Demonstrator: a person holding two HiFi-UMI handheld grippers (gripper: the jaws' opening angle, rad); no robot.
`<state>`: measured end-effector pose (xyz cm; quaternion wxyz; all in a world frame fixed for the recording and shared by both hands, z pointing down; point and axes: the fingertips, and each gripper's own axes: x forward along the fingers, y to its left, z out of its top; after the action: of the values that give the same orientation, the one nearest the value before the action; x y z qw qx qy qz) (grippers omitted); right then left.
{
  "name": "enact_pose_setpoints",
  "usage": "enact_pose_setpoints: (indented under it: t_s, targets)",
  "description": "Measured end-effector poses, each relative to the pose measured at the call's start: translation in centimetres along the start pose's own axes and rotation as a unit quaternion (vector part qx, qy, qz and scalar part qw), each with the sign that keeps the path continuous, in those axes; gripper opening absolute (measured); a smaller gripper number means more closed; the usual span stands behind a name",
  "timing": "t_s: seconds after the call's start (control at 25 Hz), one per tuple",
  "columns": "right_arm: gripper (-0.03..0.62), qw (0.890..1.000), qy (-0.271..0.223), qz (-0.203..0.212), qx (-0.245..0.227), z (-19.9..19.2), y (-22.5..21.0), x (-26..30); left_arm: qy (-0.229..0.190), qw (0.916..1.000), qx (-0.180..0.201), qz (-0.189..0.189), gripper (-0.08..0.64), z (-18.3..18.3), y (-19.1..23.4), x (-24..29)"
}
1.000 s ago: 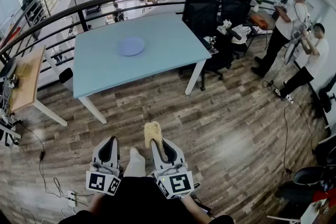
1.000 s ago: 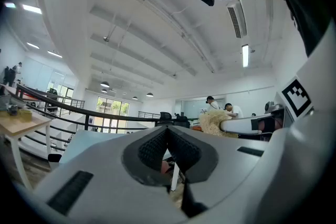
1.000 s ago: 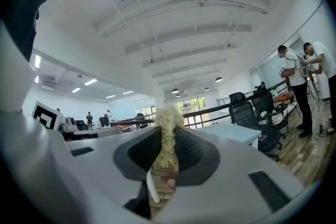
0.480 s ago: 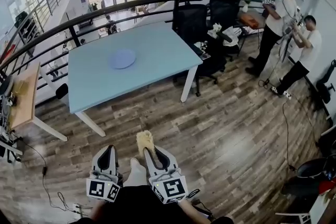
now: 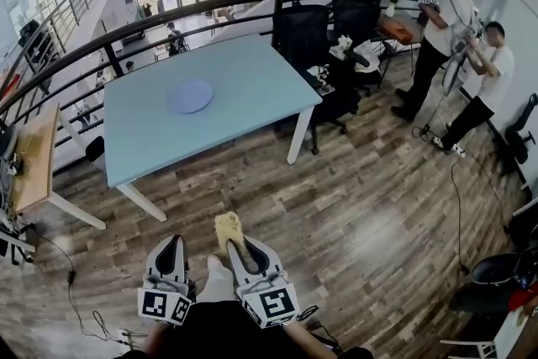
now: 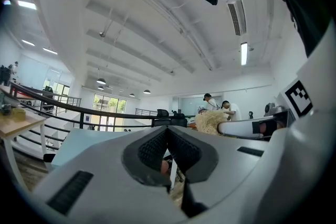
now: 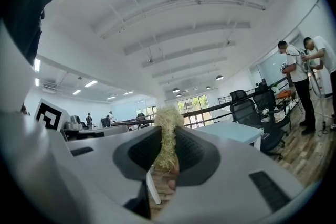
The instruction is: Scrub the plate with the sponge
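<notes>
A pale blue plate (image 5: 192, 97) lies on the light blue table (image 5: 244, 88), far ahead of me. My right gripper (image 5: 231, 241) is shut on a yellowish fibrous sponge (image 5: 227, 226), which sticks out past the jaw tips; in the right gripper view the sponge (image 7: 167, 136) is squeezed between the pads. My left gripper (image 5: 172, 250) is held low beside it, jaws shut with nothing between them (image 6: 168, 147). Both grippers hang over the wooden floor, well short of the table.
Black office chairs (image 5: 304, 29) stand at the table's right side. Two people (image 5: 454, 38) stand at the far right by a desk. A curved black railing (image 5: 101, 42) runs behind the table. A small wooden table (image 5: 34, 155) stands at the left. Cables lie on the floor.
The view has shifted: the table and plate sit a little further left and nearer. Both grippers keep the same hold, the sponge still clamped in the right one.
</notes>
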<state>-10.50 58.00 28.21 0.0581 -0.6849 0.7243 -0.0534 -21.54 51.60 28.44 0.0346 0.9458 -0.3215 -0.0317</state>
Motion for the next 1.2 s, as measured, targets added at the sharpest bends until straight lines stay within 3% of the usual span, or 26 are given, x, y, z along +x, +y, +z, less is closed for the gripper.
enact_pose_setpoints:
  t_s: [0.84,1.2]
  targets:
    - [0.072,0.999,0.026,-0.012,0.016,-0.8,-2.6,9.1,0.011,0.9998,-0.015,-0.003,0.002,-0.1,6.2,7.5]
    - [0.072,1.0,0.029,-0.011,0.004,-0.5,-2.1,14.5,0.004,0.9998,-0.018,0.001,0.002,0.4,11.1,9.8]
